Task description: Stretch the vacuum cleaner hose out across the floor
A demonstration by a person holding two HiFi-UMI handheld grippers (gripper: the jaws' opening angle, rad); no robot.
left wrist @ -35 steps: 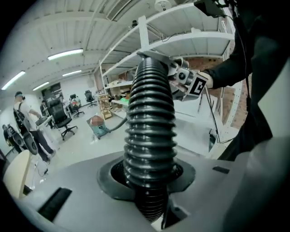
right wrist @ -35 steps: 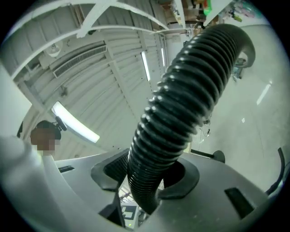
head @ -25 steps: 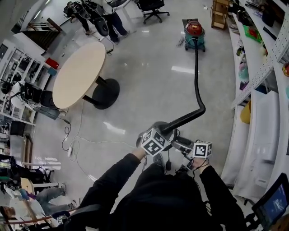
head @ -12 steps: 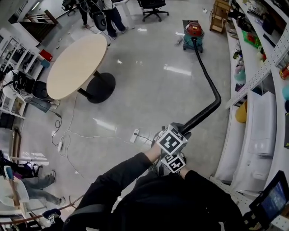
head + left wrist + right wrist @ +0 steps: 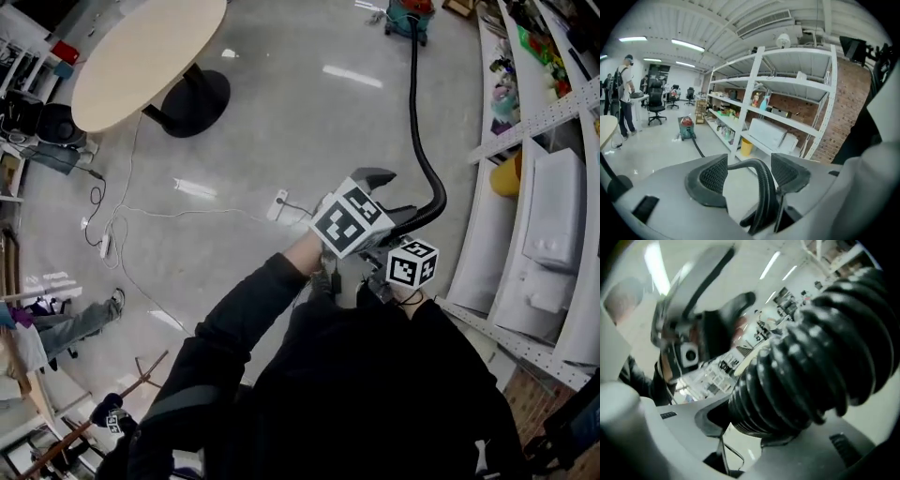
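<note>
Since a second ago both grippers have drawn farther from the vacuum cleaner (image 5: 411, 11), which now sits at the head view's top edge, and the hose (image 5: 419, 122) runs straighter than before. Left gripper (image 5: 750, 174) jaws have just been opening: they stand wide, the hose passing between them near the right-hand pad, the other pad clear of it. Right gripper (image 5: 754, 430), just behind and beside the left one, has just been closing and clamps the ribbed hose. Ahead of the grippers the hose hooks once, then its long axis points straight away along the floor, beside the shelving (image 5: 553, 187), to the cleaner.
</note>
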